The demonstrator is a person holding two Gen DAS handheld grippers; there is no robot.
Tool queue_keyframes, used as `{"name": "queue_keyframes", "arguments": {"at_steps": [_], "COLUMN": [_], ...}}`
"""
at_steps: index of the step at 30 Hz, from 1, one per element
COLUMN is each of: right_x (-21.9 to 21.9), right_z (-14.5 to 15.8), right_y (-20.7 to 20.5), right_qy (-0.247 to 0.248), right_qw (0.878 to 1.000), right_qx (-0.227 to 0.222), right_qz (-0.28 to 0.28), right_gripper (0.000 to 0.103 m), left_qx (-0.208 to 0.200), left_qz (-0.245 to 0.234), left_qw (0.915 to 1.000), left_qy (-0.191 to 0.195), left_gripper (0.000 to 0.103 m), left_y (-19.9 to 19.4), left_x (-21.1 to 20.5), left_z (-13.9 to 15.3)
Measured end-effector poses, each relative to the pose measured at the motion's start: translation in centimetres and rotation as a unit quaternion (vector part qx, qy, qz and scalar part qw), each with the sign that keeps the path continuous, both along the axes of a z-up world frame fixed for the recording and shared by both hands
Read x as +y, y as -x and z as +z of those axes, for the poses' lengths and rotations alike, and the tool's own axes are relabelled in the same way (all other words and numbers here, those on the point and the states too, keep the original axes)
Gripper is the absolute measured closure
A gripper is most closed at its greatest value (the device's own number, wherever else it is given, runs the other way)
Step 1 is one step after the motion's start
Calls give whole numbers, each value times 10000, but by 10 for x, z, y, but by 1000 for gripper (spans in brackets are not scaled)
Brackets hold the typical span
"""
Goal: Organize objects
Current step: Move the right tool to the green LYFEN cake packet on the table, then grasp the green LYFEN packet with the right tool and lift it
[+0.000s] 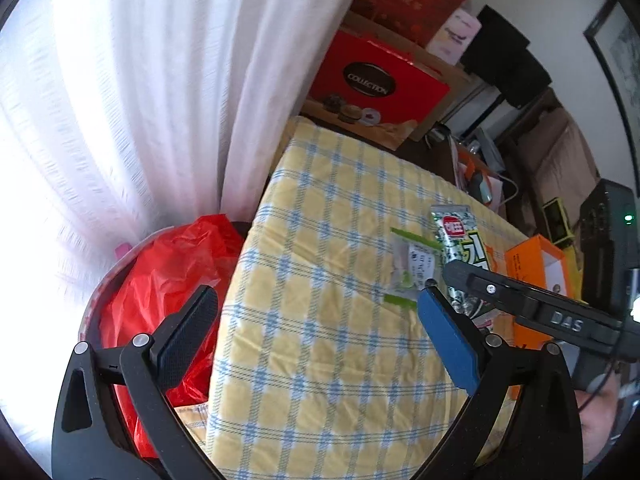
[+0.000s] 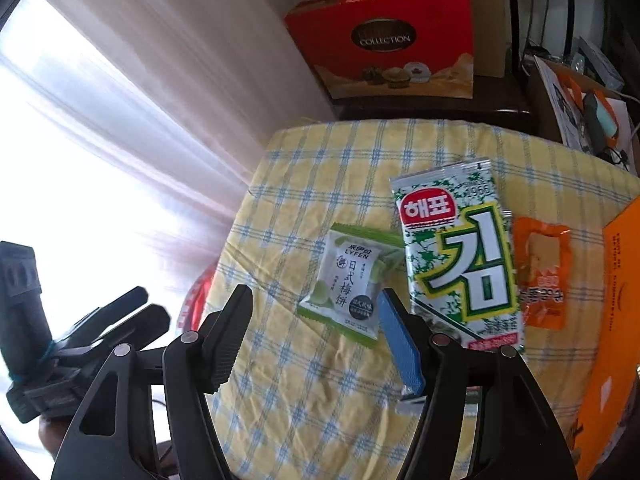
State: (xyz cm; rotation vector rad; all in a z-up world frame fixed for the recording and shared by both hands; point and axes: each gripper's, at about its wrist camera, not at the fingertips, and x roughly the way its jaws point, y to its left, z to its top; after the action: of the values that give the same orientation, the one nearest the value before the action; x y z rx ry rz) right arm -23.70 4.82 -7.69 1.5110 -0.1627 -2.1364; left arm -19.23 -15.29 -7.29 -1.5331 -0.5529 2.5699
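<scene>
Biggest item is the seaweed pack, flat on the desk w/ checked cloth: light, crinkly foil, contents prob brittle, so pinch a sealed end edge, not the middle. Just left of it, the small green snack pouch: light, slick, puffy, soft inside; grab by the crimped seam. Right claw open, nothing between jaws, hanging over that pouch; left claw open & empty too.

Left wrist view: steep downward look over checked tablecloth, far from seaweed packet at right. Right wrist view: same downward tilt, closer, packet centre-right. Shared: cloth, packet, red gift bag.
</scene>
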Motion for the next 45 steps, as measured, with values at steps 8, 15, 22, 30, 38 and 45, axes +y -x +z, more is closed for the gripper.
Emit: {"name": "queue_keyframes", "arguments": {"at_steps": [8,15,22,30,38,45], "right_x": [-16,-30,-41,-39,-16,28], "right_z": [-22,-41,-49,-45,-8,44], "right_y": [8,18,22,12,-6,-19], "right_qy": [-653,-1017,-1210,-1045,-601,-355], "right_qw": [9977,9938,9916,9943,9974,9968], "right_qx": [12,-85,111,226,385,706], "right_qz": [-178,-450,-453,-56,38,-87], "right_gripper": [36,36,49,62,62,62], "left_qx": [-14,-17,-77,-72,-13,-6], "left_qz": [182,254,313,213,-7,-312], "left_qw": [9997,9993,9989,9992,9994,9990], "left_qy": [-182,-286,-347,-326,-335,-320], "left_gripper": [4,4,4,4,4,4], "left_y": [-4,-8,-13,-15,-15,-16], "left_x": [-20,-29,-34,-26,-4,29], "left_z": [-8,-12,-17,-13,-3,4]}}
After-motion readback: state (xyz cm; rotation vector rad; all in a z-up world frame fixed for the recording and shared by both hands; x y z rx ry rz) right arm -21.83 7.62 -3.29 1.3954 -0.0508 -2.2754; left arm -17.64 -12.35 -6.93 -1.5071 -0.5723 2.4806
